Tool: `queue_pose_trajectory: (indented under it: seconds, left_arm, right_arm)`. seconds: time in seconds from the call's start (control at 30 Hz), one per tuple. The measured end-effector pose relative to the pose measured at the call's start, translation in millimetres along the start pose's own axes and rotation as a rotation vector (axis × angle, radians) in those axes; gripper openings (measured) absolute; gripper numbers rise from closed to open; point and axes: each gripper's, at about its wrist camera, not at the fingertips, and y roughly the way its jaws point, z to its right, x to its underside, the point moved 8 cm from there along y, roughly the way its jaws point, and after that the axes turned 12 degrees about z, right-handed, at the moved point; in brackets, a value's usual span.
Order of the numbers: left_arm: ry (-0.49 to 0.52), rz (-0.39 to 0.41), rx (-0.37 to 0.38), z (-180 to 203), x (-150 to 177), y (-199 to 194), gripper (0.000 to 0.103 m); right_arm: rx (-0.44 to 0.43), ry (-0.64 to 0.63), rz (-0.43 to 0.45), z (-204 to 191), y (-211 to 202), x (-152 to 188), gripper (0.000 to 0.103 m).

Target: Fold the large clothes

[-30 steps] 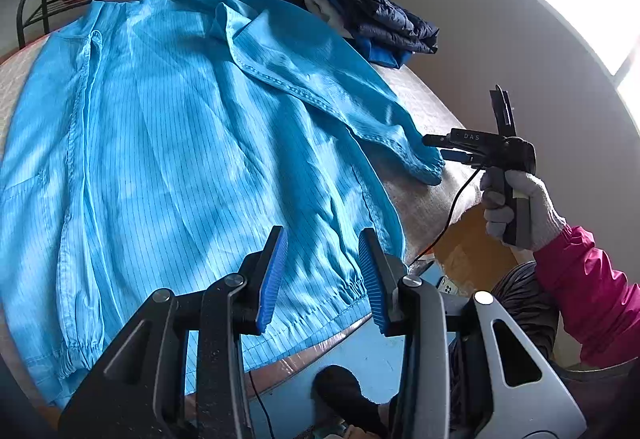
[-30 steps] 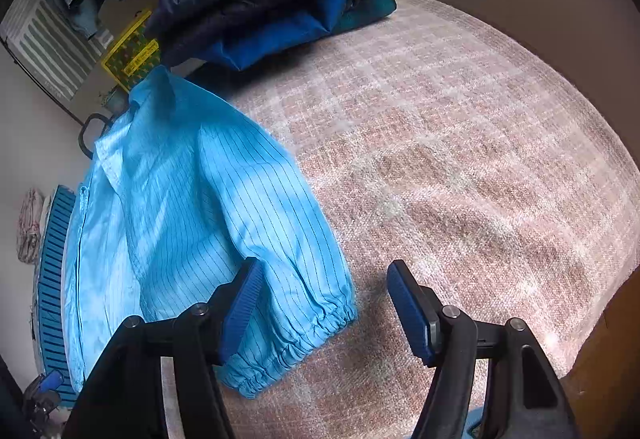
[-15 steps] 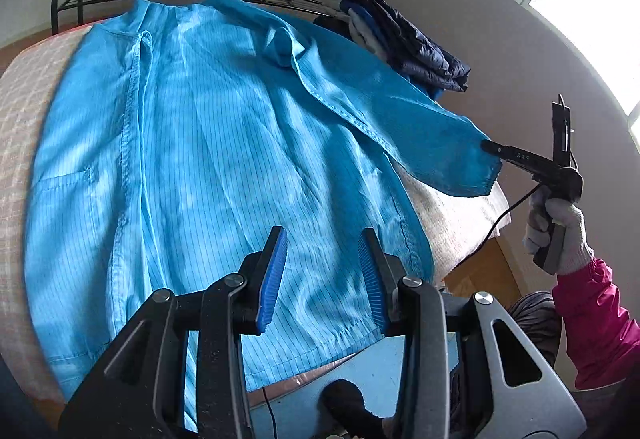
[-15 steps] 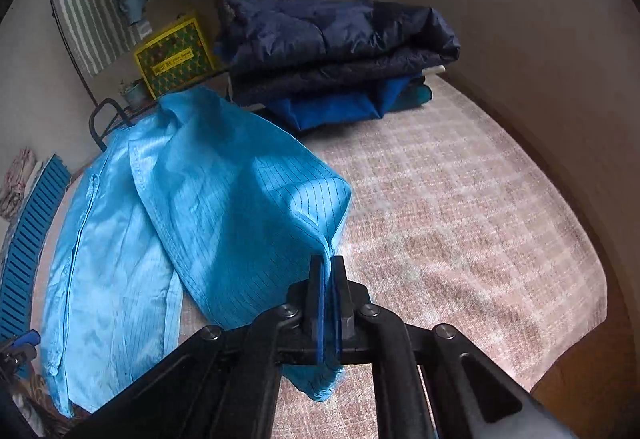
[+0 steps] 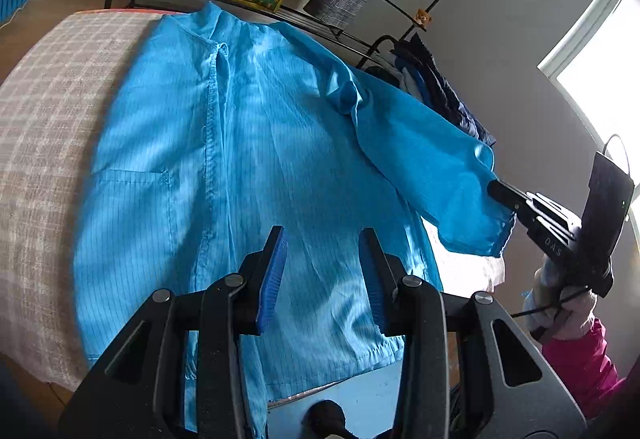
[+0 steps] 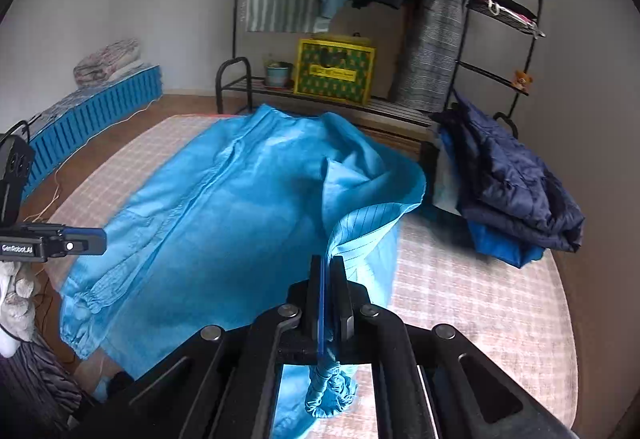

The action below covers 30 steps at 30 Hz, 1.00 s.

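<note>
While right gripper (image 6: 328, 271) clamps the lifted sleeve cuff (image 6: 330, 397) beside the spread blue coat (image 5: 248, 175), left gripper (image 5: 322, 275) hangs apart, empty; folding barely begun.

Jacket (image 6: 200, 223) spread on the table (image 6: 480, 303), ahead of both grippers; its sleeve (image 6: 372, 199) lifted above the table, ahead of the right gripper (image 6: 327, 279). Folded pile (image 6: 516, 191) to that gripper's right; shelf rack (image 6: 256, 83) behind.
</note>
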Motion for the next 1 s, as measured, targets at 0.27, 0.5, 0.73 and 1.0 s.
queue_pose_trajectory:
  seconds: [0.27,0.5,0.73,1.0]
  left_arm:
    - [-0.073,0.019,-0.066,-45.5,-3.3,-10.5,0.037]
    - [-0.136,-0.069,-0.058,-61.3,23.7,14.2,0.037]
    - [-0.133,-0.161,-0.061,-56.1,48.3,50.6,0.037]
    - [-0.146,-0.188,-0.064,-49.0,36.1,86.9,0.038]
  right_arm:
    - [-0.31,-0.126,-0.135,-141.4,51.7,47.6,0.0]
    - [-0.444,-0.19,-0.228,-178.2,53.5,95.9,0.014]
    - [-0.469,-0.048,-0.184,-119.2,25.1,79.1,0.041]
    - [-0.354,0.21,-0.147,-14.1,48.6,52.2,0.044]
